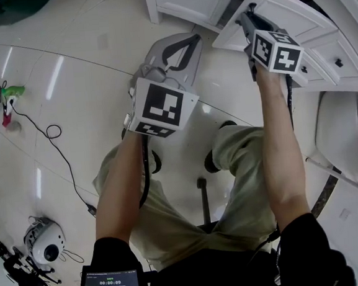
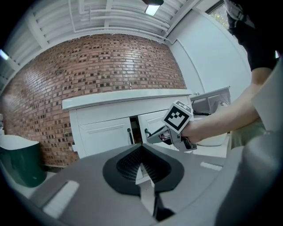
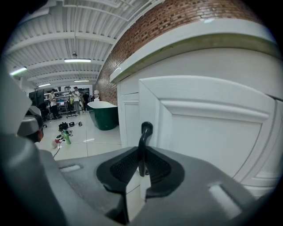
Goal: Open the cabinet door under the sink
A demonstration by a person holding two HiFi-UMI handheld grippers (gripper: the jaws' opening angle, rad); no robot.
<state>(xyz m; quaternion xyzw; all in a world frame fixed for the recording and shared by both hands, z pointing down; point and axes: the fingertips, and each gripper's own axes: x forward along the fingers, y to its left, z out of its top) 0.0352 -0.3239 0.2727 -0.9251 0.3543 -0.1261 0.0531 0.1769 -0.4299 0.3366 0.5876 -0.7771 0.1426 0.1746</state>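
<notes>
The white cabinet (image 2: 108, 137) under the counter has two doors with black handles. In the head view its right door (image 1: 279, 12) stands swung partly out. My right gripper (image 1: 247, 20) is shut on that door's black handle (image 3: 143, 143), which stands upright between the pads. The door panel (image 3: 212, 128) fills the right gripper view. From the left gripper view, the right gripper (image 2: 170, 132) shows at the door's edge, beside the dark gap between the doors. My left gripper (image 1: 180, 49) hangs over the floor to the left, apart from the cabinet, its jaws (image 2: 141, 154) shut on nothing.
A dark green tub (image 2: 22, 163) stands left of the cabinet by the brick wall. Cables (image 1: 53, 131), a green bottle (image 1: 12, 91) and a white round device (image 1: 44, 241) lie on the tiled floor at left. A white fixture (image 1: 346, 137) sits at right.
</notes>
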